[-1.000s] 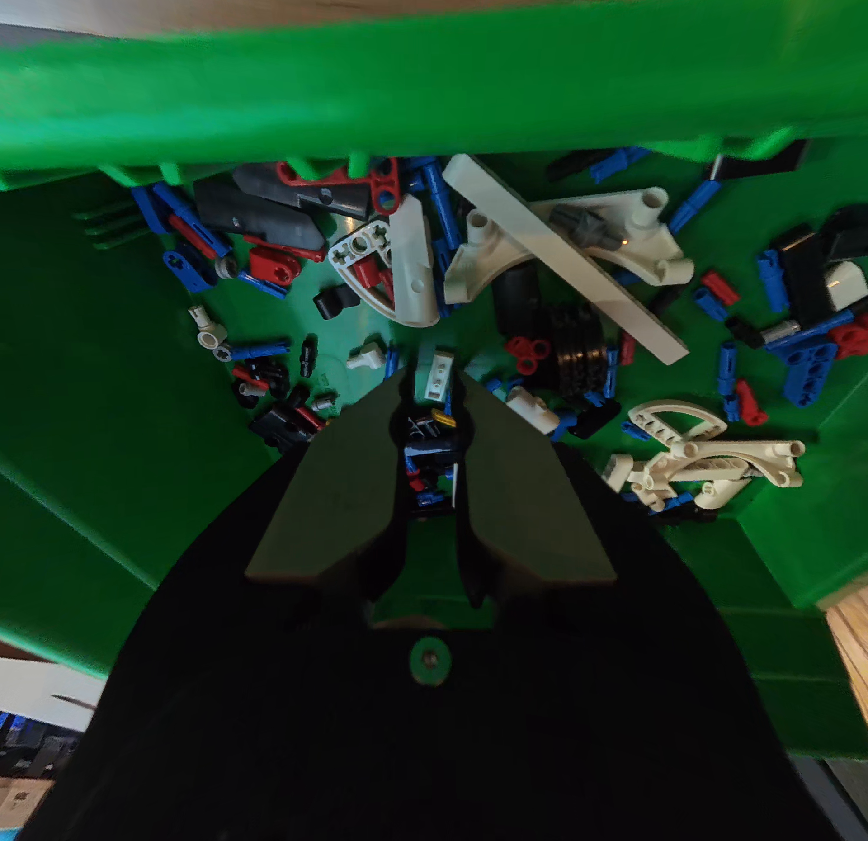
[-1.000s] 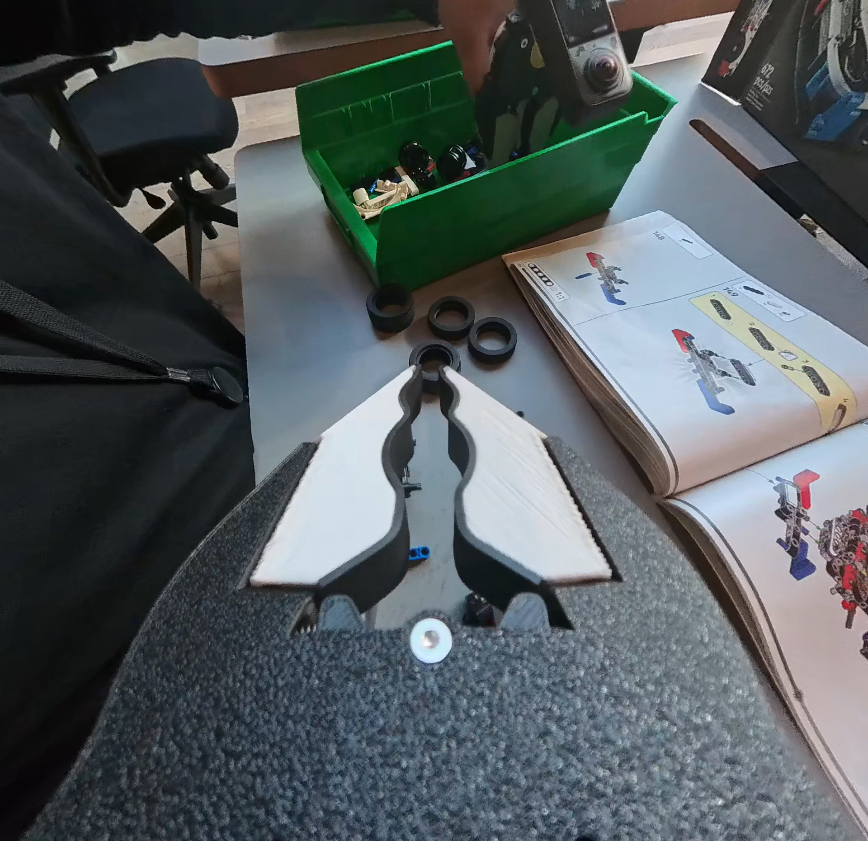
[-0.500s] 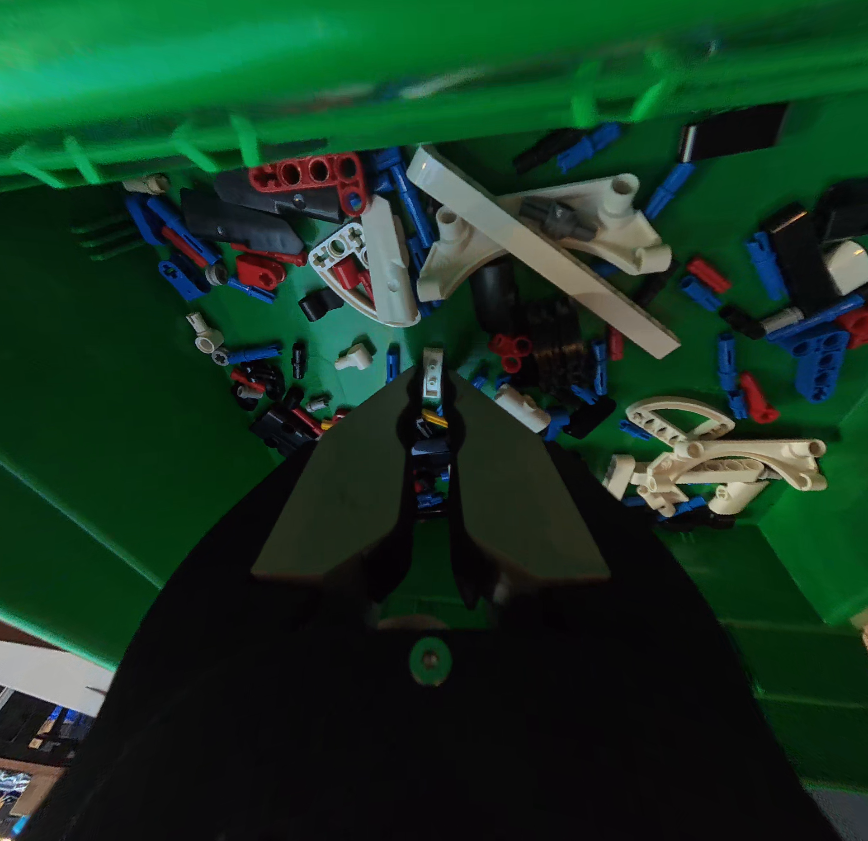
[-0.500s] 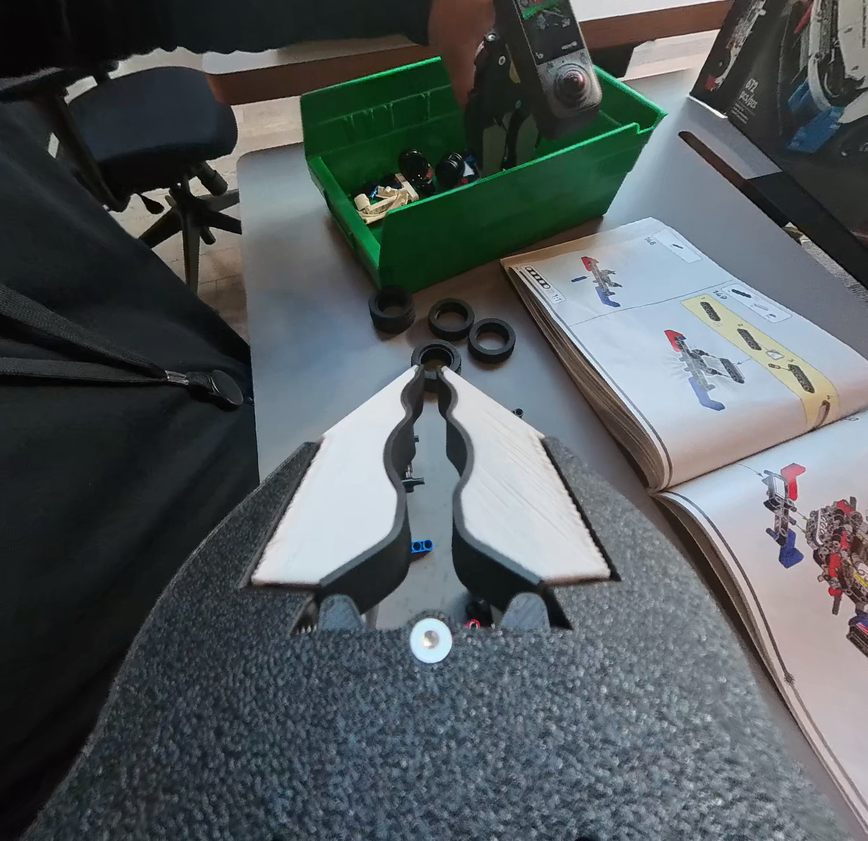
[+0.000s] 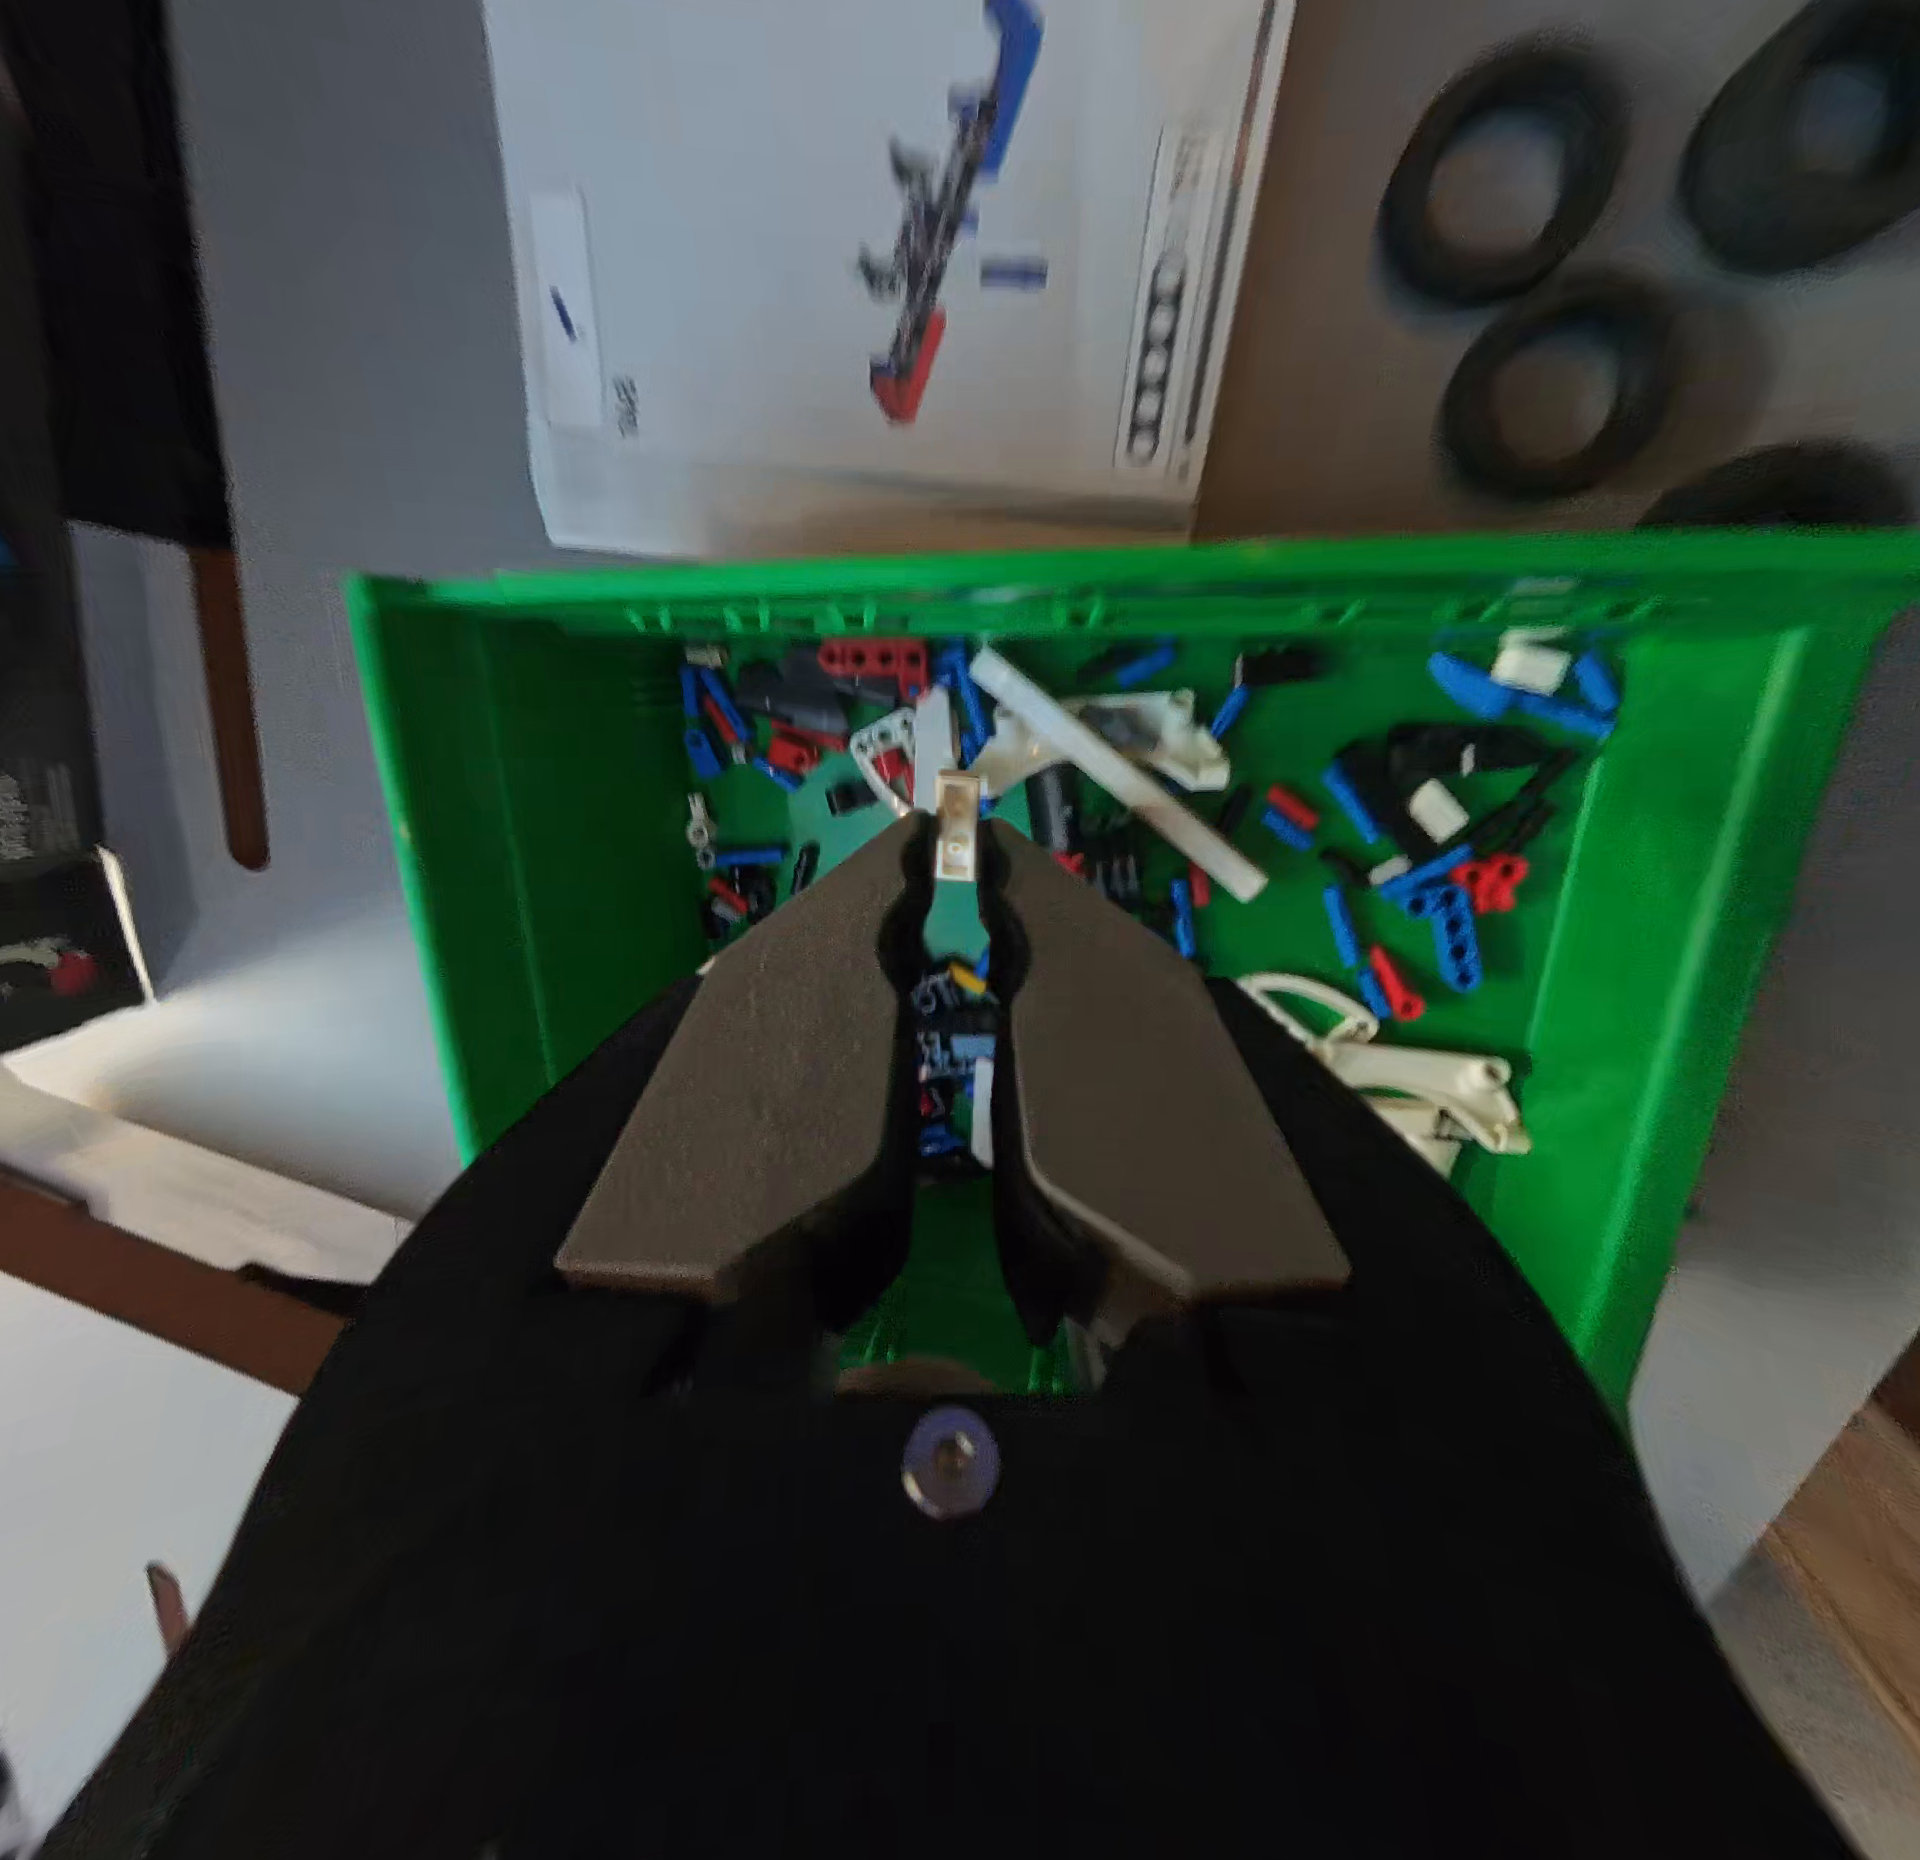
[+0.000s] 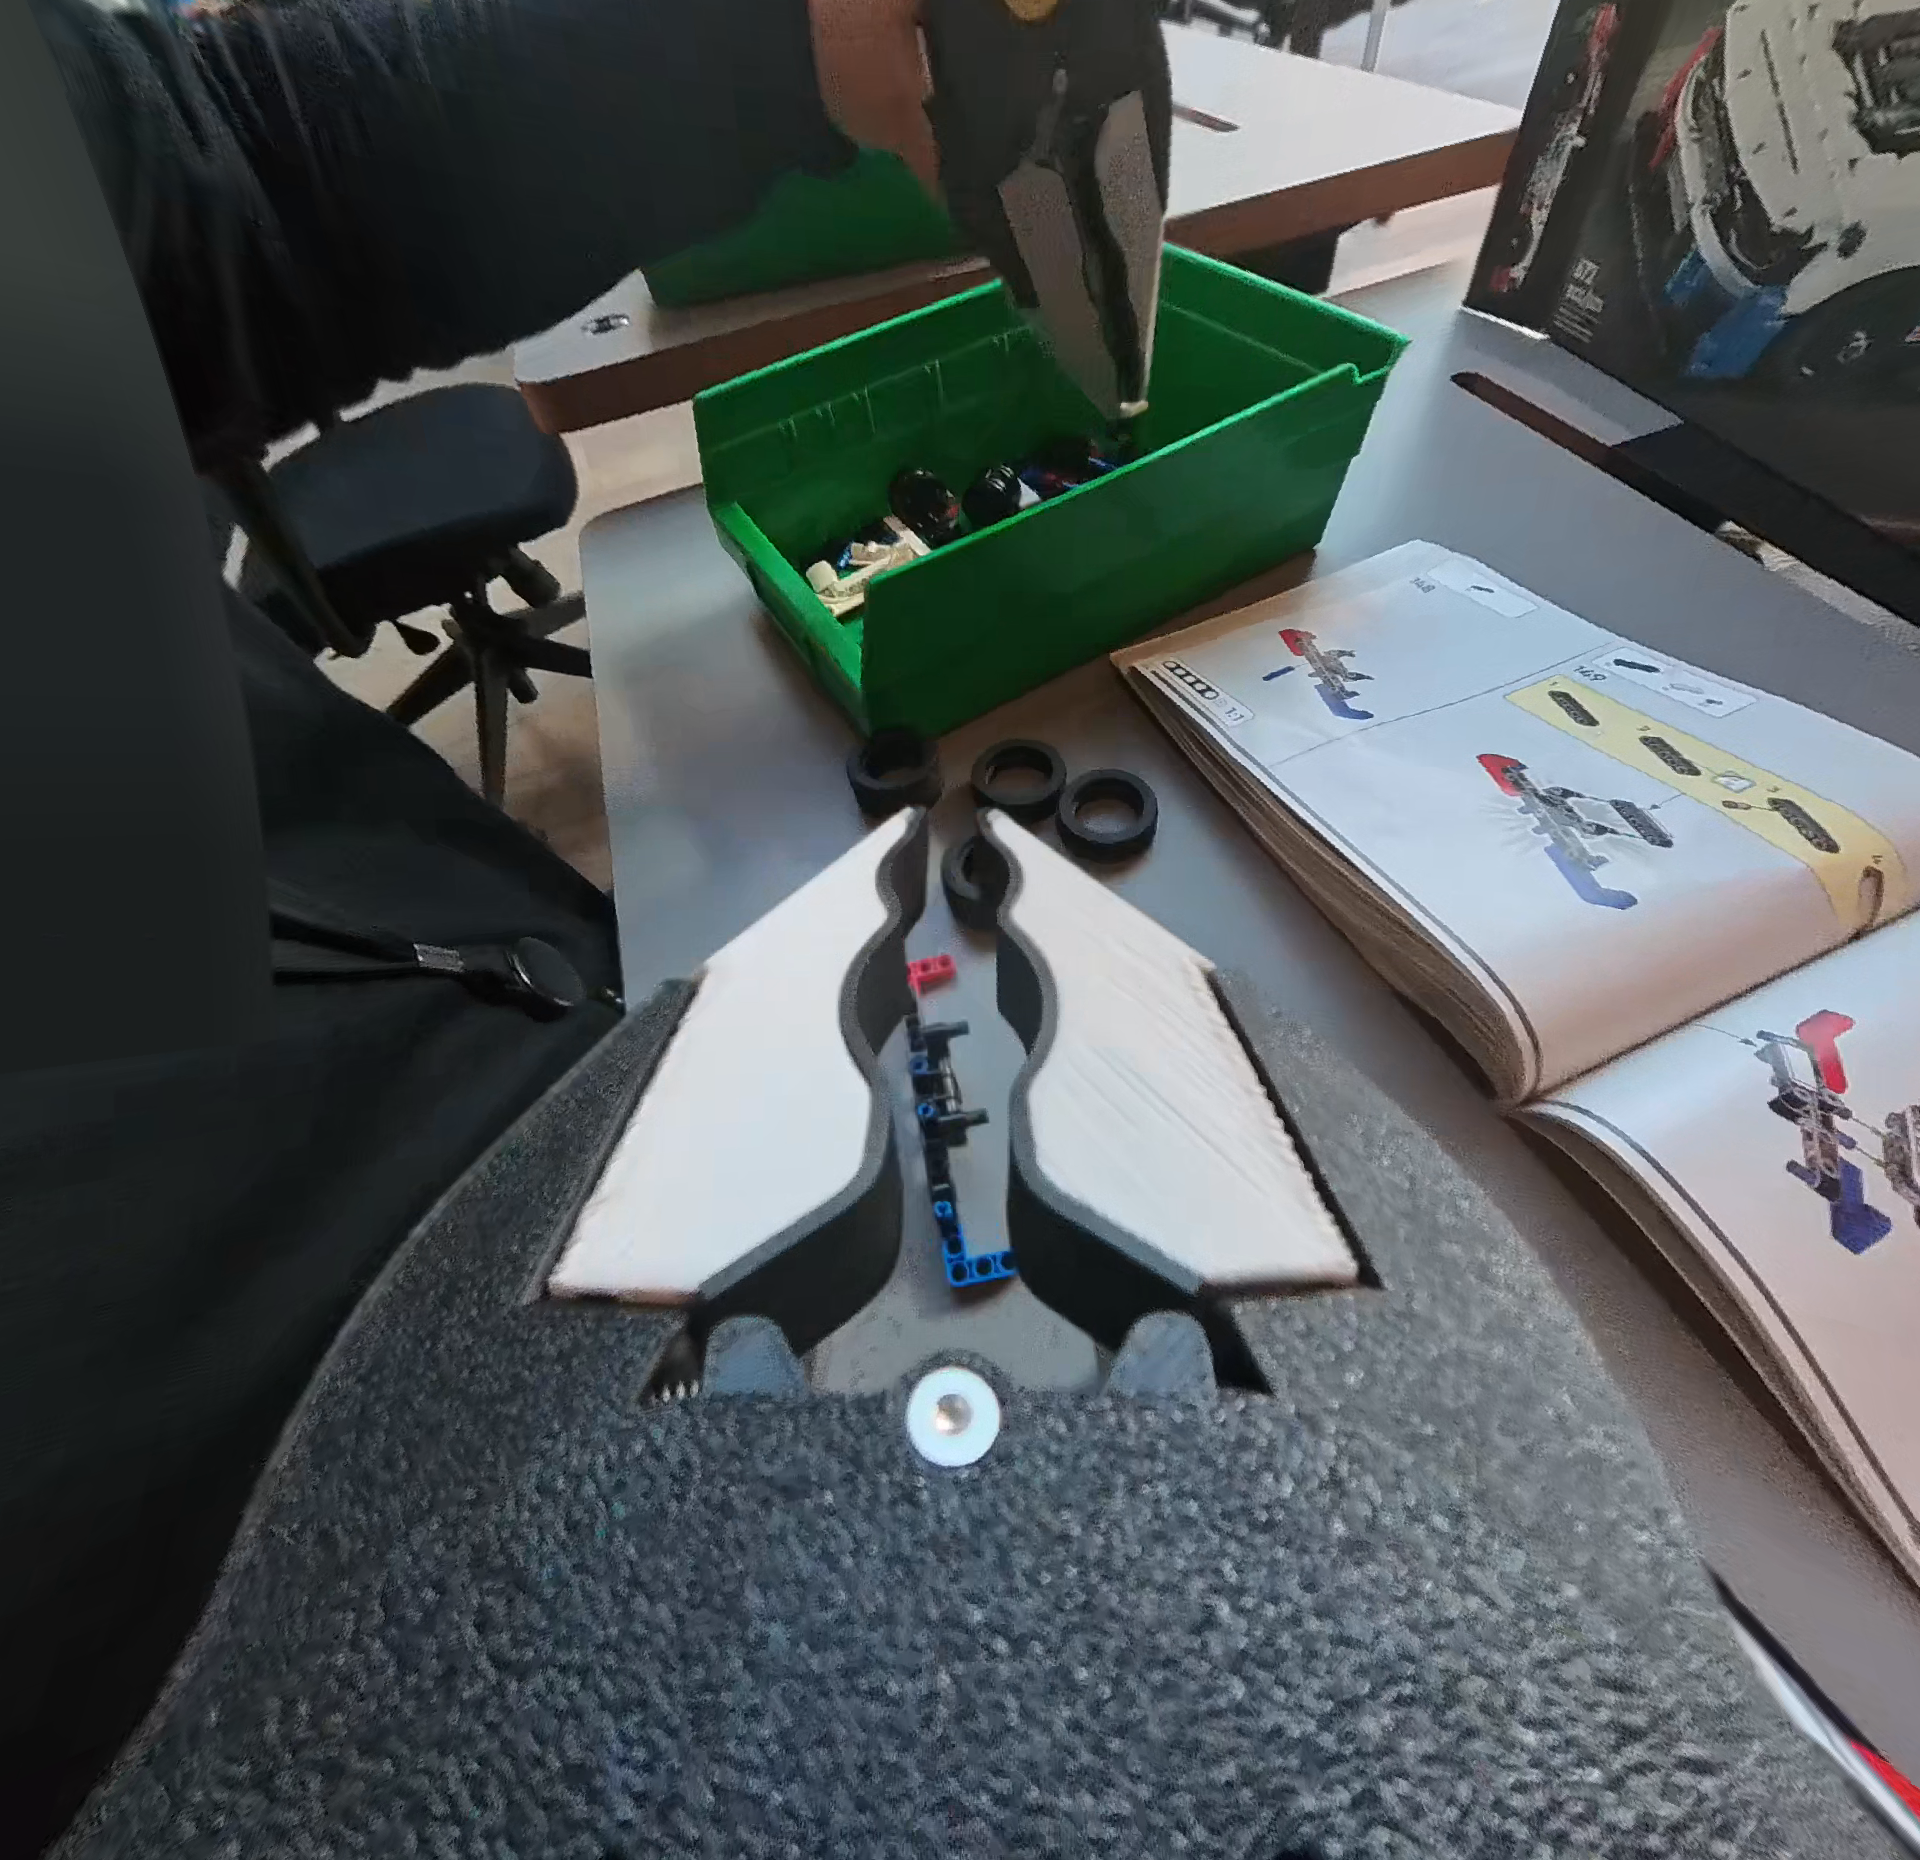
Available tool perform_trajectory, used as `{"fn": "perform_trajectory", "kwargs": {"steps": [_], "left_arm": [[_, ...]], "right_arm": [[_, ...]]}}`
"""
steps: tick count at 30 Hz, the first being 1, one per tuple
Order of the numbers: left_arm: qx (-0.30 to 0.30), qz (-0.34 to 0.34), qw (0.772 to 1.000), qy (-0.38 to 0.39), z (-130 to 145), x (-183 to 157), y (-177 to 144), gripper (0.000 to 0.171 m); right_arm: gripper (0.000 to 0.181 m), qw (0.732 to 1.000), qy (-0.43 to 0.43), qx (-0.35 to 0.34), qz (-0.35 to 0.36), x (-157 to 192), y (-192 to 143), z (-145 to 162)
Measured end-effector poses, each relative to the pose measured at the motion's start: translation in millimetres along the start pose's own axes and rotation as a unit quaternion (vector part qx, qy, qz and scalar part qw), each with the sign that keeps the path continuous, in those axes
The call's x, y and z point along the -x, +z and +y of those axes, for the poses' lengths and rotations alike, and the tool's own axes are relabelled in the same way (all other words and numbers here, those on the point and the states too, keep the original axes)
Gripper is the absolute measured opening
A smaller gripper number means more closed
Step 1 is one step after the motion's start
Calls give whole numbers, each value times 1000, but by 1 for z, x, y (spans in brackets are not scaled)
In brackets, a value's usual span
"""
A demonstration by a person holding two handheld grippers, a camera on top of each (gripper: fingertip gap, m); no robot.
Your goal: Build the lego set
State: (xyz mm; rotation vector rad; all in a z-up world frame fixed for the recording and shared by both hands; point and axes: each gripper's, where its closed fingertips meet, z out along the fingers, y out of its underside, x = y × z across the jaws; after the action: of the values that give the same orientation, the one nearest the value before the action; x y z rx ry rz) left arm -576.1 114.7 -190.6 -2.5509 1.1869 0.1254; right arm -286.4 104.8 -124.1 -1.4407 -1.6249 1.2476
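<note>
White lego piece (image 5: 956,831) between left tongs (image 5: 954,842) tips

- The left tongs (image 5: 954,823) are pointing steeply downward, their jaws pinched together at the tips on a small white lego plate (image 5: 956,831).
- In the right wrist view the left tongs (image 6: 1122,408) are hanging nearly vertical, tips lowest, gripped from above by a hand (image 6: 868,54) whose dark-sleeved forearm (image 6: 468,169) is reaching in from the left.
- The right tongs (image 6: 956,823) are lying at a low, forward-leaning angle, their jaws parted by a narrow gap and gripping nothing.
</note>
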Motion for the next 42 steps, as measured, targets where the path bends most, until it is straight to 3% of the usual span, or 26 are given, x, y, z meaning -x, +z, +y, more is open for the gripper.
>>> {"fn": "perform_trajectory", "kwargs": {"steps": [4,8,10,14,15,18,20,26,29,35,42], "left_arm": [[-185,-42,982,22,-86,-37,-54,5],[-339,-46,940,14,-158,-93,-88,4],[-415,-1,910,-5,-186,-126,-100,4],[-523,138,840,-53,-212,-173,-108,5],[-547,157,819,-70,-214,-174,-109,5],[-633,247,727,-100,-212,-182,-128,5],[-645,280,701,-118,-210,-182,-127,5],[-675,285,670,-115,-215,-189,-125,4],[-680,287,666,-110,-219,-196,-123,4],[-682,280,667,-112,-224,-201,-117,4],[-688,223,677,-133,-223,-196,-104,4]], "right_arm": [[17,998,28,-63,-9,2,6,-13],[19,993,7,-111,-34,10,11,-34],[19,992,-11,-120,-28,9,12,-42],[18,989,-34,-137,-51,19,7,-53],[19,988,-40,-141,-53,22,5,-54],[19,985,-73,-151,-53,33,-3,-55],[19,984,-91,-146,-47,40,-4,-52],[19,987,-94,-131,-18,43,1,-51],[18,986,-95,-136,-29,47,1,-51],[12,988,-86,-126,-29,45,2,-46],[7,991,-21,-124,-47,38,7,-35]]}}
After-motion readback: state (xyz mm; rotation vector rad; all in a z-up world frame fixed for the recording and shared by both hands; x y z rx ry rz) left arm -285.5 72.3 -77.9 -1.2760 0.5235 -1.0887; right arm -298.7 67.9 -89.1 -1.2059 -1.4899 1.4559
